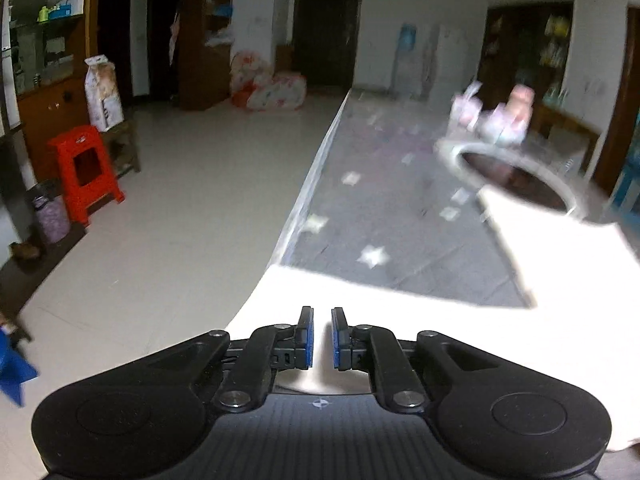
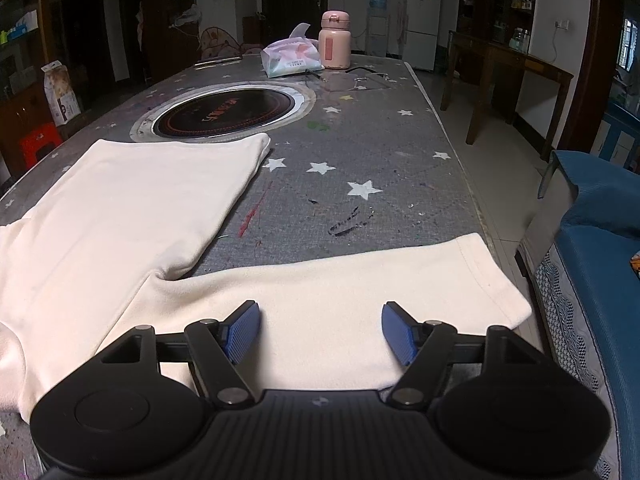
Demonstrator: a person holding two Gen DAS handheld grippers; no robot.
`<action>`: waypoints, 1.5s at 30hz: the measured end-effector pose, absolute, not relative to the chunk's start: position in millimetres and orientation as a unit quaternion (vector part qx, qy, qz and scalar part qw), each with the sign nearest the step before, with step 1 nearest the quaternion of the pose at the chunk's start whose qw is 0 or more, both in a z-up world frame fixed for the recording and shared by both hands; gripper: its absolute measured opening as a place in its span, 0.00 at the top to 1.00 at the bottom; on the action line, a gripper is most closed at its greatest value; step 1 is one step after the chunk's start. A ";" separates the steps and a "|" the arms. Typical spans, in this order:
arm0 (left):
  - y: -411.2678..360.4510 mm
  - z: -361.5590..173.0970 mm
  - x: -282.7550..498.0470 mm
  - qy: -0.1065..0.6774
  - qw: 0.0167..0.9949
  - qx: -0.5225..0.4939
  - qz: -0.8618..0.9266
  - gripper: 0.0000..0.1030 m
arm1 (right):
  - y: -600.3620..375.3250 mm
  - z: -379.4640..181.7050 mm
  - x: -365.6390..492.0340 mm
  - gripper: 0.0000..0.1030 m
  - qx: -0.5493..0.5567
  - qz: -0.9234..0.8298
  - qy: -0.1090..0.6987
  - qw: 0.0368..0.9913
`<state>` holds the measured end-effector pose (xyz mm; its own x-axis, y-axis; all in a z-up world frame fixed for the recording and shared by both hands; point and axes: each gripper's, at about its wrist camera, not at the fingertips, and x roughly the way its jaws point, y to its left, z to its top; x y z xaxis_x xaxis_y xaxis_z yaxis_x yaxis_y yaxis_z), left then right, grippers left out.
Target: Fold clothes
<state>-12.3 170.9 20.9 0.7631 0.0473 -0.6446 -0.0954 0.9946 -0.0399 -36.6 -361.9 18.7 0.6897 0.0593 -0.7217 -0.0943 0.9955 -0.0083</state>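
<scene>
1. We see a cream garment [image 2: 132,216] spread flat on a grey, star-printed surface [image 2: 380,152], filling the left and near parts of the right wrist view.
2. One sleeve [image 2: 360,288] reaches toward 3 o'clock, its hemmed cuff near the surface's right edge.
3. Our right tongs [image 2: 321,330] hang just above that sleeve with the blue pads spread wide apart, gripping nothing.
4. Our left tongs [image 1: 322,338] sit over the bright cloth at the surface's left edge; the pads are nearly together with a thin gap, and we cannot tell whether cloth lies between them.
5. At 12 o'clock a round black cooktop [image 2: 228,114] is set into the surface, touching the garment's far hem.
6. Beyond it stand a tissue pack [image 2: 290,60] and a pink flask [image 2: 335,40], side by side.
7. The left wrist view is blurred on its right half.
</scene>
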 end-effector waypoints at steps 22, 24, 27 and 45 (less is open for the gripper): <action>188.7 19.9 -38.9 0.336 0.939 -0.046 0.056 0.89 | -111.4 57.8 -94.4 0.53 -0.236 0.432 0.341 0.801; 189.7 19.7 -39.7 0.333 0.940 -0.052 0.053 0.93 | -96.7 50.4 -95.4 0.58 -0.248 0.439 0.345 0.792; 187.5 19.6 -38.8 0.330 0.941 -0.048 0.054 0.97 | -79.7 37.0 -94.2 0.65 -0.271 0.437 0.340 0.787; 182.3 28.5 -38.0 0.321 0.944 -0.029 0.065 0.80 | -93.1 37.0 -99.3 0.84 -0.225 0.459 0.350 0.785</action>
<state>-38.0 182.3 28.5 0.7855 0.1043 -0.6100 -0.1411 0.9899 -0.0124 -99.3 -93.1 37.0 0.3329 0.5631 -0.7563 -0.8787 0.4763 -0.0321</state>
